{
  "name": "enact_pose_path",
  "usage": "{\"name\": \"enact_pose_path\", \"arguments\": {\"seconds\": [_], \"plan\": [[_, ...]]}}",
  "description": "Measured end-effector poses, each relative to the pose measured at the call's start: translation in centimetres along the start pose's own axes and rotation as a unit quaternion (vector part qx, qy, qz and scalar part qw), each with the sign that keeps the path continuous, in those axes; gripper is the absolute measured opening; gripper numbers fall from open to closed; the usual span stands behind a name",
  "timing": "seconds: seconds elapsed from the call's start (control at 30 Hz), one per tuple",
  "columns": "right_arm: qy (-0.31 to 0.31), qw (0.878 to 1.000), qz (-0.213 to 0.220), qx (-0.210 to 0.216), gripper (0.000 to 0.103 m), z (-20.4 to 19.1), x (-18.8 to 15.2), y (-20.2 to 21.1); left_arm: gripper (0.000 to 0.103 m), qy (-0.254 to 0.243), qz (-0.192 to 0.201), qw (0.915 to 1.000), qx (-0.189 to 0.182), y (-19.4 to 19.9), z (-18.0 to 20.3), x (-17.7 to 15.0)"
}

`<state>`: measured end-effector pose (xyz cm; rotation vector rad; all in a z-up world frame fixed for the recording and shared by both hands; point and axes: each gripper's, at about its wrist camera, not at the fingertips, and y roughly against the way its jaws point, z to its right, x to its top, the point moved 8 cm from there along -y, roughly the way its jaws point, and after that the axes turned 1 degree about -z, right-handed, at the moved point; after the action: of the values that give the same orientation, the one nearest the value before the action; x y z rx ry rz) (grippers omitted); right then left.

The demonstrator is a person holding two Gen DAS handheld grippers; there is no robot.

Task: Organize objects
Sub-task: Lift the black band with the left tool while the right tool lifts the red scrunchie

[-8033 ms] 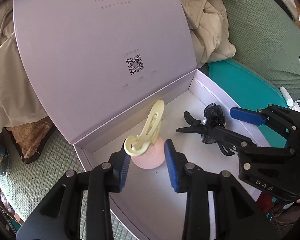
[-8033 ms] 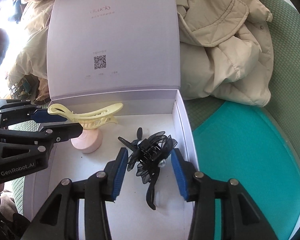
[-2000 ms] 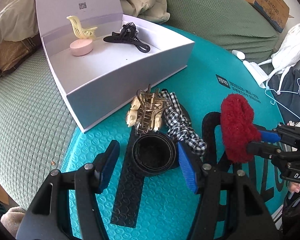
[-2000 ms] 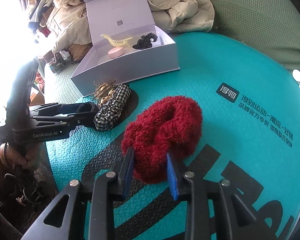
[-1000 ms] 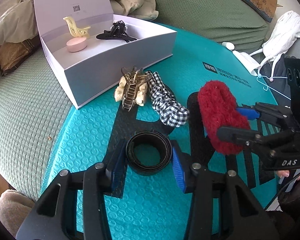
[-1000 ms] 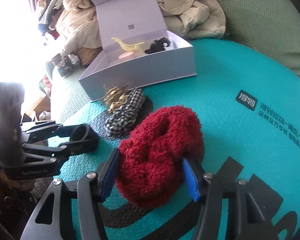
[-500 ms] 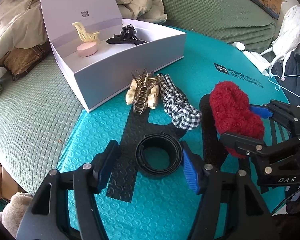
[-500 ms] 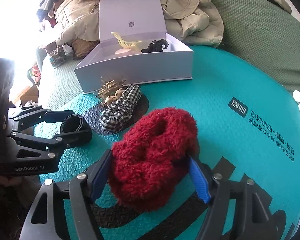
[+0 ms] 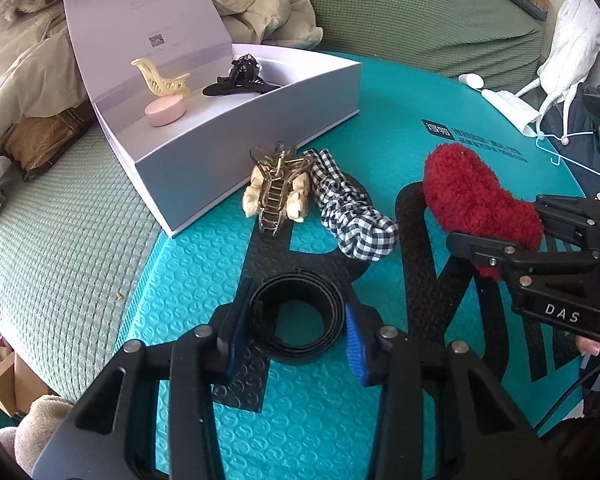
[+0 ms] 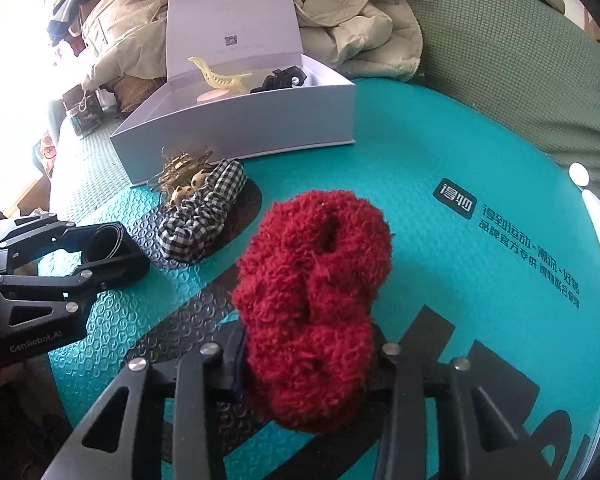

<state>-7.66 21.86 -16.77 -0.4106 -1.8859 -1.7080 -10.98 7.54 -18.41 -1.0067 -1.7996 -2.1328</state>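
L gripper point(image 9: 296, 330) fingers just closed, pinching black band point(image 9: 296, 316); R gripper point(image 10: 306, 364) fingers just closed, squeezing red scrunchie point(image 10: 312, 300).

So the coiled band point(image 9: 296, 322) sits right between the left claw's point(image 9: 296, 330) fingers, flat on the mat point(image 9: 220, 276). Straight ahead of that claw are a metal hair claw point(image 9: 278, 192) and a checked scrunchie point(image 9: 350, 210) side by side, scrunchie on the right. Further ahead is the open box point(image 9: 260, 128) with two clips point(image 9: 162, 78) point(image 9: 240, 80) and a round puck point(image 9: 165, 109) in it. Off to the right, a fuzzy scrunchie point(image 10: 312, 312) sits in the right claw point(image 10: 306, 364). Jackets point(image 9: 256, 8) are piled behind the box.
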Motion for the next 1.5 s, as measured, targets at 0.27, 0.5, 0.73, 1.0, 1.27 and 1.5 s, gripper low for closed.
{"name": "enact_pose_path", "arguments": {"seconds": [0.27,0.5,0.73,1.0,1.27,1.5], "plan": [[-0.003,1.000,0.007,0.029,0.036,-0.7,0.1,1.8,0.038,0.037,-0.003,0.9993,-0.009,1.5,-1.0,-0.5],[0.028,0.998,0.027,0.045,0.036,-3.1,1.0,4.1,0.038,0.060,0.007,0.9982,0.005,3.9,-2.8,-0.9],[0.065,0.994,0.048,0.070,0.036,-6.3,2.0,6.0,0.038,0.080,0.017,0.9961,0.032,6.8,-4.2,-1.7],[0.095,0.988,0.064,0.100,0.036,-9.3,2.8,7.8,0.038,0.094,0.036,0.9931,0.060,10.8,-5.3,-1.9],[0.114,0.983,0.080,0.115,0.036,-10.8,2.9,9.8,0.038,0.112,0.052,0.9897,0.072,13.6,-5.9,-2.0],[0.127,0.981,0.085,0.118,0.036,-11.3,2.8,11.0,0.038,0.110,0.060,0.9887,0.081,15.1,-5.8,-1.3]]}}
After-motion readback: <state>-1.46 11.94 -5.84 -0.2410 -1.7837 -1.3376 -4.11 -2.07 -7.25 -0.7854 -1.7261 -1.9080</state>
